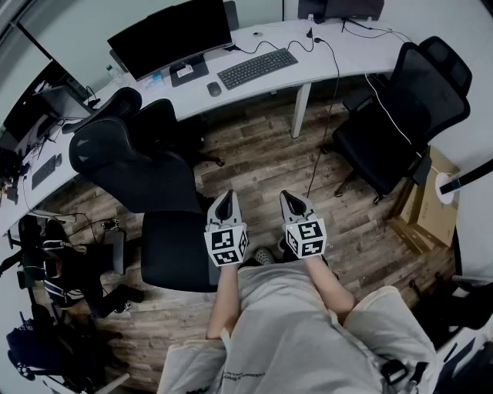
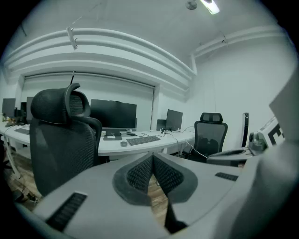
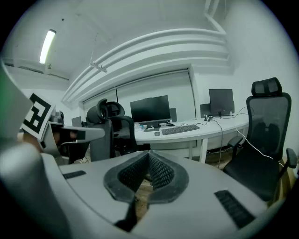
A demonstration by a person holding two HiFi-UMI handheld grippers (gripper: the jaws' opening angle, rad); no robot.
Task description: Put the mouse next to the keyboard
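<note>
Mouse point(image 1: 214, 89) on curved white bench point(image 1: 347, 54), just left of keyboard point(image 1: 257, 68), long axis roughly toward monitor point(image 1: 171, 37). Left tool point(image 1: 224, 198) and right tool point(image 1: 294, 198) pressed together, empty, over wood floor point(image 1: 262, 154), well short of bench.

The mouse point(image 1: 213, 88) is too small for detail, and the far monitor point(image 1: 343, 8) is cut by the top edge

The white curved counter point(image 1: 350, 55) carries a black keyboard point(image 1: 257, 68), a dark mouse point(image 1: 214, 89) near its left end, and a monitor point(image 1: 171, 37).
</note>
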